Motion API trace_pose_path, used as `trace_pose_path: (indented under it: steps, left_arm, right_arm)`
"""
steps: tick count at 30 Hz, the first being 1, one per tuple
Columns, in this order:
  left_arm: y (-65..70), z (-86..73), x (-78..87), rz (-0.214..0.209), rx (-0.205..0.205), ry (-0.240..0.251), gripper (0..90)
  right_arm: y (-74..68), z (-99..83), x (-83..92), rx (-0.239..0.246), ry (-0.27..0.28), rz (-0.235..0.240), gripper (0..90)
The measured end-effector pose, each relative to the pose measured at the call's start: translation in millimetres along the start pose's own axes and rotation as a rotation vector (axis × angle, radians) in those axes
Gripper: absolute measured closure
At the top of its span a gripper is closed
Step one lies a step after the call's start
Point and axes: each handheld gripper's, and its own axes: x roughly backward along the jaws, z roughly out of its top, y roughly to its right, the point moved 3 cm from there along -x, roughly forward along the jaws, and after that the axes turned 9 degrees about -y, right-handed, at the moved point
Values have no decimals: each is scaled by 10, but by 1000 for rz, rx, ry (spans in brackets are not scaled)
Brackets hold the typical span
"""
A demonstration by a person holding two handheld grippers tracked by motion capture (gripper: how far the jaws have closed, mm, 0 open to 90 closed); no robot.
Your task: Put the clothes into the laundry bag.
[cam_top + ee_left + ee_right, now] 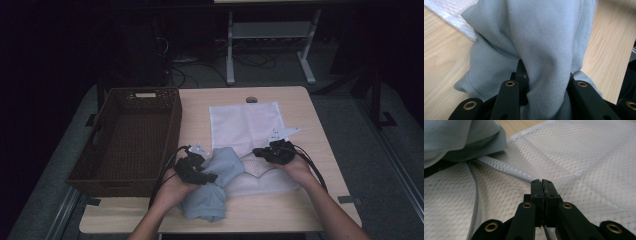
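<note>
Mesh bag, high view: white mesh laundry bag [265,177] lies on the table [320,145] in front of the person, part of it under the right gripper [274,151]; a second white bag [245,122] lies flat behind it.
Garment, high view: pale blue-grey garment [215,185] sits bunched at the near edge, just left of the mesh bag, with the left gripper [196,170] on it.
Basket, high view: brown woven basket [131,137] stands at the left of the table, with nothing visible inside.
Left gripper view: jaws are pinching a thick fold of the garment [544,50], which hangs forward over the wood; the mesh bag's edge [451,15] shows at the upper left.
Right gripper view: jaws are pressed together on the mesh bag [586,165], right at its zipper [506,168]; exactly what they pinch there I cannot tell. The garment [461,137] lies at the upper left, touching the bag.
Progress, judged: both pieces are gripped, but the garment is wholly outside the bag. Opening the mouth and feeding the garment in remain.
</note>
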Motion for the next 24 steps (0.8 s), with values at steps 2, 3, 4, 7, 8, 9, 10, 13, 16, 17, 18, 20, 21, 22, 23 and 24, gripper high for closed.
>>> trace_pose_path:
  steps: [2,3,4,7,8,9,10,13,16,17,18,20,21,22,23,24]
  left_arm:
    - [5,2,20,-1,-4,3,702]
    - [10,3,29,0,-1,7,702]
    - [12,4,42,1,-3,10,702]
    - [22,10,80,2,-9,15,702]
    - [25,12,92,2,-9,19,703]
    - [29,15,104,3,-8,21,703]
    - [35,18,114,4,-7,26,703]
    - [46,22,147,3,-12,30,703]
    - [67,33,172,1,-16,39,703]
    - [77,39,177,-1,-20,41,703]
    - [87,46,184,-4,-25,42,703]
    - [121,65,191,-13,-34,46,703]
    - [134,72,193,-16,-37,47,703]
    - [152,82,194,-20,-41,48,703]
    - [176,96,193,-25,-50,50,703]
    - [191,104,193,-29,-54,49,703]
  right_arm:
    - [17,42,-6,-7,4,-10,880]
    - [24,62,-8,-10,14,-13,880]
    - [31,77,-12,-19,19,-16,880]
    - [52,103,-43,-19,11,-26,880]
    - [59,114,-49,-22,11,-27,880]
    - [63,128,-53,-26,12,-31,880]
    - [69,141,-54,-29,11,-31,880]
    - [83,177,-60,-34,18,-41,881]
    - [97,198,-56,-50,23,-58,881]
    - [103,202,-55,-53,26,-65,881]
    - [110,205,-55,-55,29,-68,881]
    - [122,214,-56,-64,36,-72,881]
    - [125,218,-54,-67,39,-72,881]
    - [128,222,-53,-66,42,-71,881]
    - [128,227,-51,-66,44,-73,881]
    - [128,232,-47,-68,49,-74,881]
